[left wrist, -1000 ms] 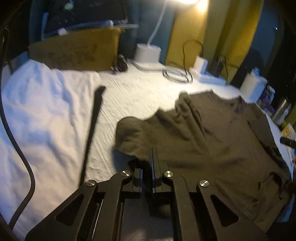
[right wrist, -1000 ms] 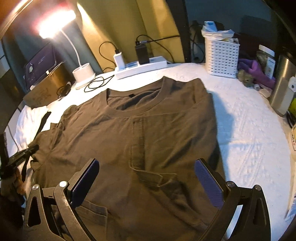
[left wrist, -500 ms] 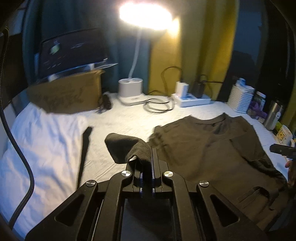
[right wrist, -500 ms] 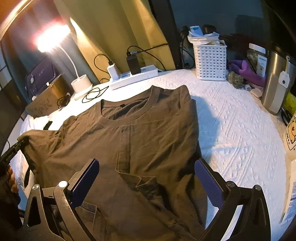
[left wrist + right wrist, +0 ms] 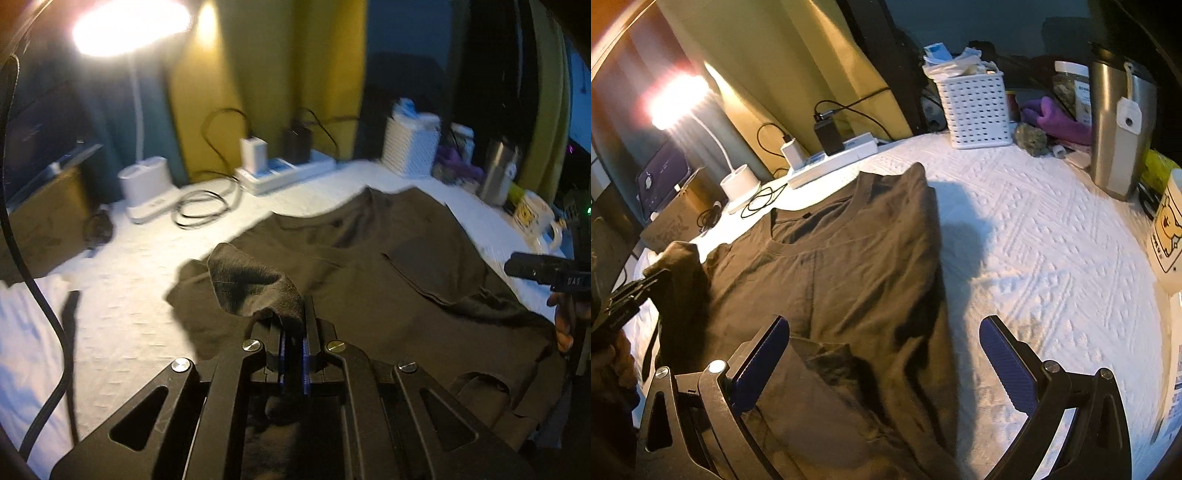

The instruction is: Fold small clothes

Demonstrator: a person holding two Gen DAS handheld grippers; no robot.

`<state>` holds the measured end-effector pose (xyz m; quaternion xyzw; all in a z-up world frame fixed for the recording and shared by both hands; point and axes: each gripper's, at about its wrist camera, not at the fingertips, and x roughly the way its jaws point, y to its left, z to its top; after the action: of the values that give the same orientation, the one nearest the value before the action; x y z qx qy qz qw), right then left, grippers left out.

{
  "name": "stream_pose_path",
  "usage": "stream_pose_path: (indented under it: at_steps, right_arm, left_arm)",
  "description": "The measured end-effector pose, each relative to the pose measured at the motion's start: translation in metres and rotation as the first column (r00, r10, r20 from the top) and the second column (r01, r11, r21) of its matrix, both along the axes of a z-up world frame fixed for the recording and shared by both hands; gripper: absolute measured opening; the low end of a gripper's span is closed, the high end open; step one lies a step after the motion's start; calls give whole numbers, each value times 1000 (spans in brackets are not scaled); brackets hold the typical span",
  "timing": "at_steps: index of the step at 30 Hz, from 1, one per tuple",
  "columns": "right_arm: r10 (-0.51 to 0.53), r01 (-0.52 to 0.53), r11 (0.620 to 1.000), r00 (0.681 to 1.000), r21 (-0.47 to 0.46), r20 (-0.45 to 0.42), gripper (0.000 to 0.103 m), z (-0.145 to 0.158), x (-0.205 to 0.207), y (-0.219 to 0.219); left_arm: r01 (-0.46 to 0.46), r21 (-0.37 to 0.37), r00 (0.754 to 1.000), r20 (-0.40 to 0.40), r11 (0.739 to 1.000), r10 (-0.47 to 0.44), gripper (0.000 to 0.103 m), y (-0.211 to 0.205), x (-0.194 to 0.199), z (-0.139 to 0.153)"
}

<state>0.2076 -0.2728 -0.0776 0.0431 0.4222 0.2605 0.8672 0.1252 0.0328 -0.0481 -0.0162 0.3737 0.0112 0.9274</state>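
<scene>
I have the left gripper clenched on the sleeve of the brown shirt, lifted clear of the white cloth while the body of the shirt lies flat, collar toward the power strip. The right gripper hangs released over the lower half, holding nothing. My worry is the thin bite: only a pinch of fabric sits between the jaws, and a quick swing across could pull it free. With nothing pinning the body, carrying the sleeve over may drag the whole shirt sideways and wrinkle the pocket. The right side looks already folded in; tugging could undo it.
</scene>
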Motion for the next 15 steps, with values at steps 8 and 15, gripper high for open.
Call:
stream_pose_path:
  at_steps: [8,15]
  right_arm:
    - [-9,9,1000,1000,15,-6,103,-3,-1,-10]
    - [-5,5,1000,1000,5,-16,103,-5,-3,-8]
  left_arm:
    - [75,-38,984,-160,996,-80,6,-26,18,-35]
    - [123,-64,963,-232,990,-135,25,-35,7,-47]
